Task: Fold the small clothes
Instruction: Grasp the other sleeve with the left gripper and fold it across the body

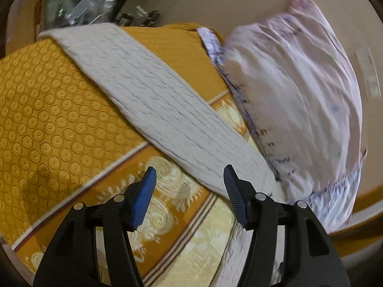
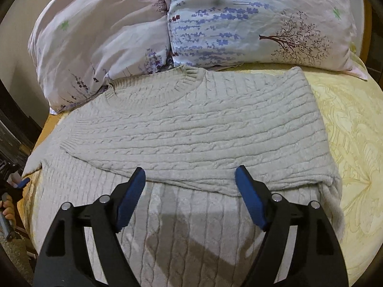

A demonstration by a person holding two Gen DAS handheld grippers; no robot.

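Observation:
A pale grey cable-knit sweater [image 2: 191, 129] lies flat on the bed, its collar toward the pillows and one part folded across the body. My right gripper [image 2: 190, 179] is open and empty, hovering just above the folded edge. In the left wrist view the sweater [image 1: 153, 100] runs as a long band across the yellow bedspread. My left gripper [image 1: 189, 177] is open and empty, above the bedspread beside the sweater's near edge. The left gripper's tip [image 2: 22, 183] and the hand holding it show at the far left of the right wrist view.
Two floral pillows [image 2: 251, 24] lie against the head of the bed behind the sweater; one pillow [image 1: 294, 100] shows blurred in the left wrist view. The patterned yellow bedspread [image 1: 47, 124] covers the bed. Clutter [image 1: 79, 7] sits beyond the bed's far edge.

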